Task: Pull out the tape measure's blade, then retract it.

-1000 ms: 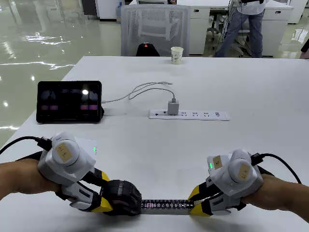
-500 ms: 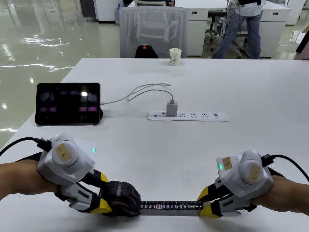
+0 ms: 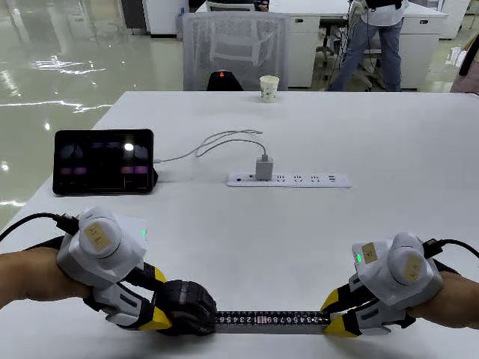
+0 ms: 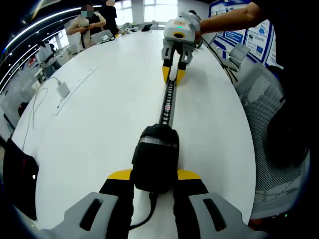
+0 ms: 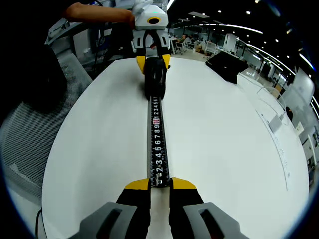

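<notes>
A black tape measure case (image 3: 187,307) lies near the table's front edge, and my left gripper (image 3: 166,312) is shut on it; the case (image 4: 155,157) sits between the yellow-tipped jaws in the left gripper view. Its dark numbered blade (image 3: 269,320) runs rightward along the table to my right gripper (image 3: 334,314), which is shut on the blade's end. The blade (image 5: 157,149) stretches away from the right gripper (image 5: 159,183) toward the case (image 5: 154,74). The right gripper (image 4: 173,75) pinches the far end of the blade (image 4: 168,102) in the left gripper view.
A dark tablet (image 3: 103,161) stands at the left. A white power strip (image 3: 289,179) with a charger and cable (image 3: 217,140) lies mid-table. A paper cup (image 3: 269,87) sits at the far edge before a grey chair (image 3: 233,49). A person (image 3: 378,37) stands at back.
My right gripper has moved to the right with the blade's end, so more of the blade is out of the case. The left gripper and the case have stayed put.
</notes>
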